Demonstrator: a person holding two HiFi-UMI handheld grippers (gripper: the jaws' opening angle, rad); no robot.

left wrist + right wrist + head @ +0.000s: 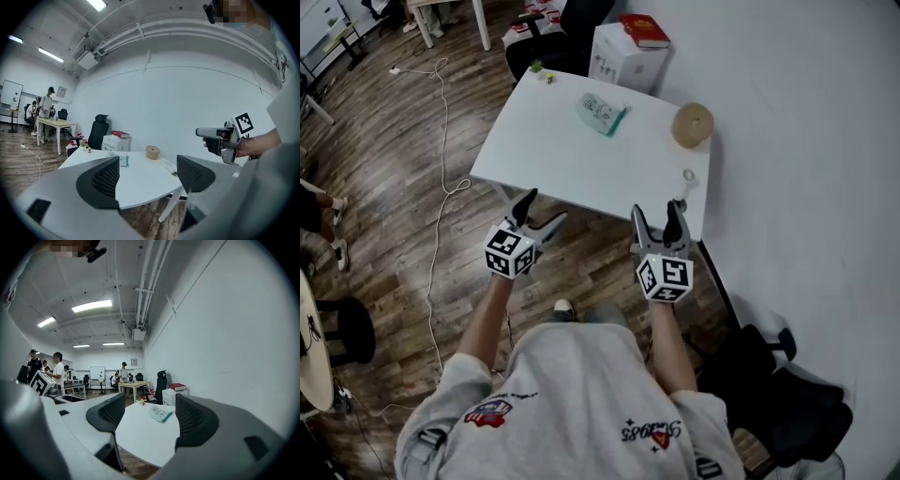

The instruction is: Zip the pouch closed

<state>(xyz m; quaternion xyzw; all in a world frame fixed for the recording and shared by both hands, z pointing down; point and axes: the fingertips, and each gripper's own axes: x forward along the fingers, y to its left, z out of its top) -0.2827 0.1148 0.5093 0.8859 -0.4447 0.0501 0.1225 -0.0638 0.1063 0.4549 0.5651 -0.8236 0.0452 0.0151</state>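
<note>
L claw [542, 211] & R claw [656, 214] gape empty off tabletop's [562, 164] near edge; far-edge pouch [602, 112] prob. soft, light: pin one end.

A white table [572, 159] stands on a dark wood-plank floor [394, 197] beside a plain white wall [806, 131]. Behind it are a black office chair [99, 130] and a white box [619, 58] bearing a red book [644, 30]. A white cable [442, 150] trails over the floor. Strip lights [92, 306] and pipes [140, 287] line the ceiling.
</note>
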